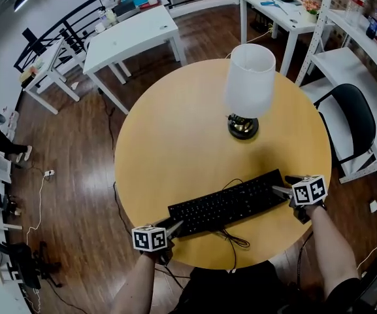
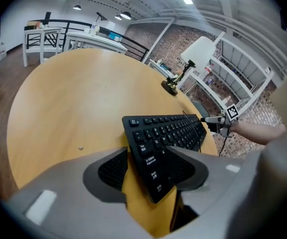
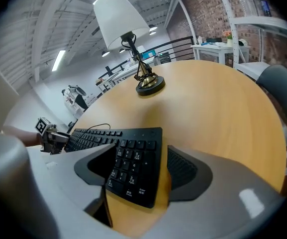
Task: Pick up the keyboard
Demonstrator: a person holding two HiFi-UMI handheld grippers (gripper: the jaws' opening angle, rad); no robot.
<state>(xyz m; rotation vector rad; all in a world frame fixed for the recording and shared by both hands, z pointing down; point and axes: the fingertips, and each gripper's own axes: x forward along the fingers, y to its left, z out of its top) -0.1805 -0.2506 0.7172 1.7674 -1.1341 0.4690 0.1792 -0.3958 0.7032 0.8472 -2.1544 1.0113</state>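
I am looking steeply down at a round wooden bench [image 1: 168, 136]. The black keyboard [image 1: 230, 205] lies flat on it near my edge, set slantwise, with its right end farther from me. My left tool [image 1: 174, 228] is at the keyboard's left end. Its jaws stand apart with that end between them, and bare bench shows between the keyboard and one jaw, so nothing is gripped. My right tool [image 1: 281, 190] is at the right end in the same released state, jaws wide around the number keys with a gap on one side. A thin cable [image 1: 235, 239] loops off the bench's near edge. A white-shaded lamp [image 1: 248, 87] stands beyond the keyboard, well apart from it. A black chair [image 1: 357, 120] sits to the right of the bench.
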